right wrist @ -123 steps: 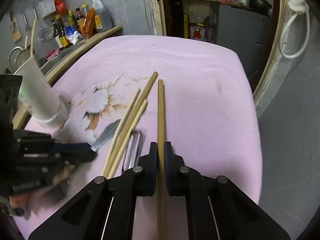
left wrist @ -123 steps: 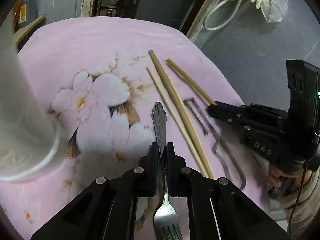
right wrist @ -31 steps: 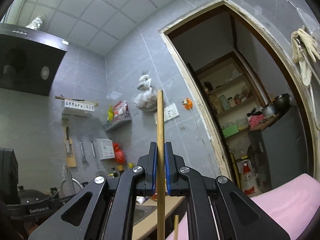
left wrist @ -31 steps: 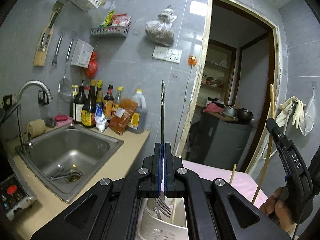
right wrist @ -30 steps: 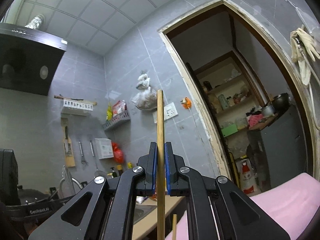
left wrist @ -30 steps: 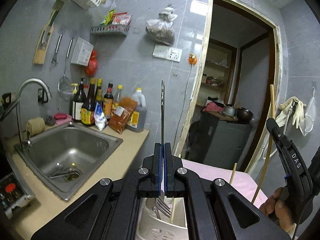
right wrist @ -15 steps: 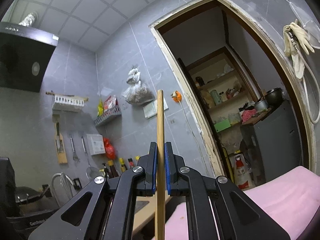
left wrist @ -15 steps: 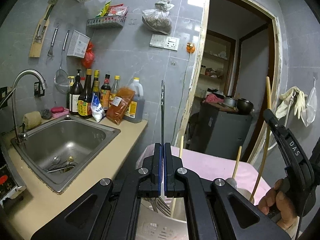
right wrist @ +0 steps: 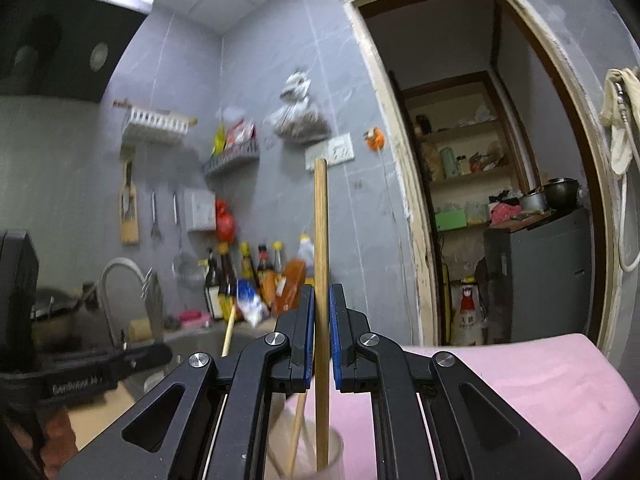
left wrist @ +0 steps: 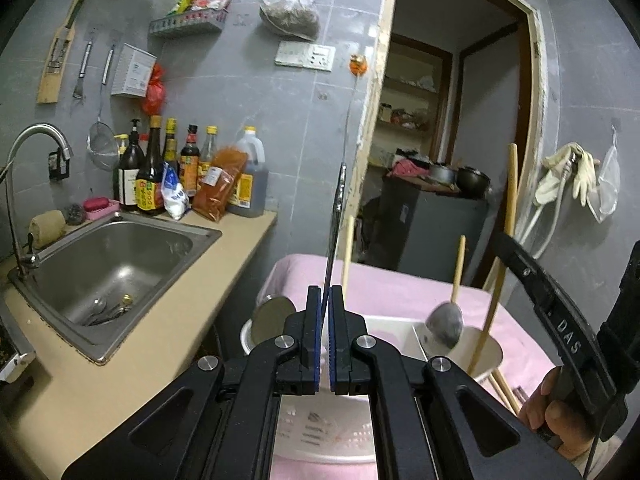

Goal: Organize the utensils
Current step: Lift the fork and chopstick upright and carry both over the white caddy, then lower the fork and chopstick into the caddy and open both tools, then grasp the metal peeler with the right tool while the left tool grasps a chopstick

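both grippers have sunk toward the white holder (left wrist: 472, 344): left gripper (left wrist: 325, 336) clamped on the upright fork (left wrist: 335, 232), right gripper (right wrist: 321, 344) clamped on a chopstick (right wrist: 320, 240).

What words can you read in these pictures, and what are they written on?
"DAS": in the left wrist view, on the side of the right gripper, which holds a chopstick.
"GenRobot", then marks too blurred to read: in the right wrist view, on the side of the black left gripper.
Bottle labels by the sink: too small to read.
White holder markings: too faint to read.
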`<state>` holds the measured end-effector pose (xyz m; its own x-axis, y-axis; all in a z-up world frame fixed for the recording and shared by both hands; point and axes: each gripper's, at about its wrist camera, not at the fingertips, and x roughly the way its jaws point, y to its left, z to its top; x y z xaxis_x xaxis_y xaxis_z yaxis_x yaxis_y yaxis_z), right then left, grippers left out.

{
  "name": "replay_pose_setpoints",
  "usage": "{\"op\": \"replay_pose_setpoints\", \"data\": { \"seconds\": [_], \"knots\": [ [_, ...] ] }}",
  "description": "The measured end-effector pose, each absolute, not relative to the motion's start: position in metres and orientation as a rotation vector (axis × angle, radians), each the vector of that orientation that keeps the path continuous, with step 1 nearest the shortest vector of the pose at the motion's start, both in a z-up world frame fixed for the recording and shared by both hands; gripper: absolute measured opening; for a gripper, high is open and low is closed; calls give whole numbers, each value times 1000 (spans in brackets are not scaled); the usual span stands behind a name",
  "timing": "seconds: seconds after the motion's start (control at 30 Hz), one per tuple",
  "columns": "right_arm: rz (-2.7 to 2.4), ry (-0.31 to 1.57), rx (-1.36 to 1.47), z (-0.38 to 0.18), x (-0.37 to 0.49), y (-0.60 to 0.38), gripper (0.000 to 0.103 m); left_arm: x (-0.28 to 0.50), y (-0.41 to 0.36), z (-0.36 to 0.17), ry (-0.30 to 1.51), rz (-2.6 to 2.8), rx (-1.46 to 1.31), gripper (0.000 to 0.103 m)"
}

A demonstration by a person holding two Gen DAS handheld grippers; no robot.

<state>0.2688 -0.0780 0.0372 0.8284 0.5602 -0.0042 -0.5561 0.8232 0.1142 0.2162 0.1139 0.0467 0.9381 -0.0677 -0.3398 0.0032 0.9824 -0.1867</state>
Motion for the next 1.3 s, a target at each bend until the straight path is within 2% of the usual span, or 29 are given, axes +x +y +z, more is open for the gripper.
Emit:
{"op": "replay_pose_setpoints", "data": {
  "seconds": [0.33,0.4,0.47,0.53,0.7,0.8,0.83,0.93,1.0,1.03,1.2,1.3],
  "knots": [
    [618,156,36,27,261,-83,7,214,119,46,406,-159,-273,6],
    [623,157,37,30,258,-86,9,210,118,50,387,-161,-268,7],
    [627,150,36,33,255,-89,14,206,115,55,373,-158,-256,9],
    [630,140,36,38,251,-93,21,203,112,60,361,-162,-255,13],
    [625,108,34,52,240,-104,24,192,102,73,304,-159,-239,38],
    [607,84,34,61,231,-116,39,186,93,80,271,-153,-216,47],
    [602,78,38,63,229,-121,46,184,88,82,259,-152,-205,50],
    [572,59,37,69,221,-137,53,177,76,85,228,-146,-177,61],
    [551,50,32,72,216,-148,64,173,66,86,211,-148,-155,74],
    [539,45,33,74,214,-155,73,172,62,85,203,-151,-145,76],
    [472,31,18,77,204,-189,83,166,37,81,189,-190,-107,88],
    [432,37,18,74,199,-210,91,168,20,75,216,-235,-91,88]
  ]
}}
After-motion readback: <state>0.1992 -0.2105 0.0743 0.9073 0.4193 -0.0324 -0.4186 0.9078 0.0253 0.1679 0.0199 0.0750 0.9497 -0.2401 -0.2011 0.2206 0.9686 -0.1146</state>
